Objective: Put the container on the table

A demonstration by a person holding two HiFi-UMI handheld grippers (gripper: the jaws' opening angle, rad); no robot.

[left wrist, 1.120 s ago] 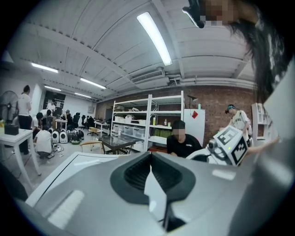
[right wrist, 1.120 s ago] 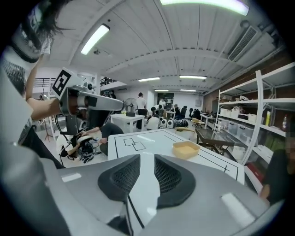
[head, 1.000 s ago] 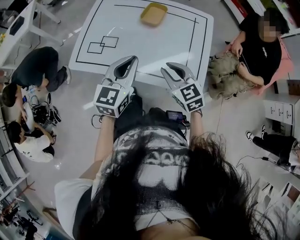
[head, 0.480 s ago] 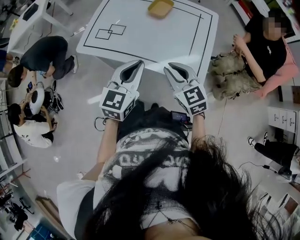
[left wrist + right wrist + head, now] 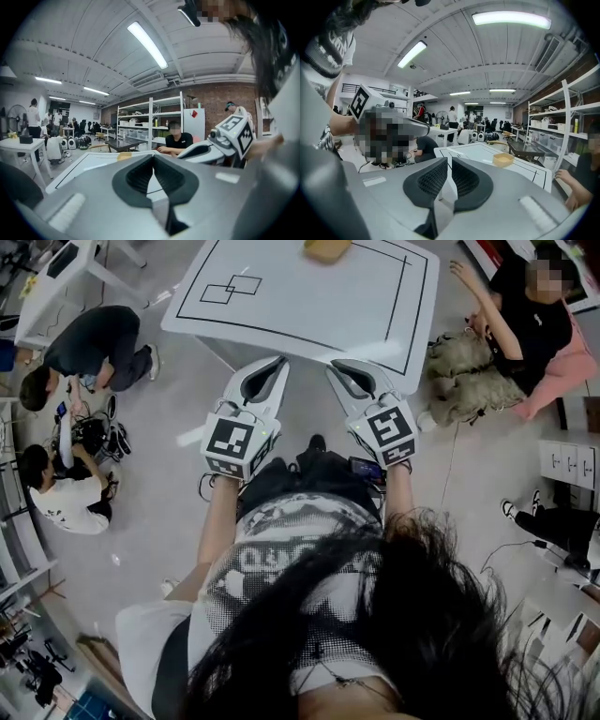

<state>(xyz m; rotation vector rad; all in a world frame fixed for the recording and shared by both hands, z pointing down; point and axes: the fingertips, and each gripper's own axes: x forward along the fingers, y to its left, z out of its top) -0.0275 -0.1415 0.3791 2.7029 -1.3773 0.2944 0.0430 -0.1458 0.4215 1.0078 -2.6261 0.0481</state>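
Two grippers hang side by side just short of the near edge of a white square table (image 5: 309, 306) marked with black lines. The left gripper (image 5: 277, 362) has its jaws closed tip to tip with nothing in them. The right gripper (image 5: 339, 367) has just been closing: only a thin slit is left between its jaws, and it is empty too. The shallow yellow plastic container (image 5: 326, 247) already sits on the table, at the far edge, well apart from both grippers. Only bare tabletop with its drawn rectangles lies between.

To the right of the table a seated person in a black top (image 5: 525, 315) leans over a beige fluffy heap (image 5: 469, 376) on the floor. On the left, two crouching people (image 5: 89, 348) work among cables. Metal shelving (image 5: 150, 122) stands beyond the table.
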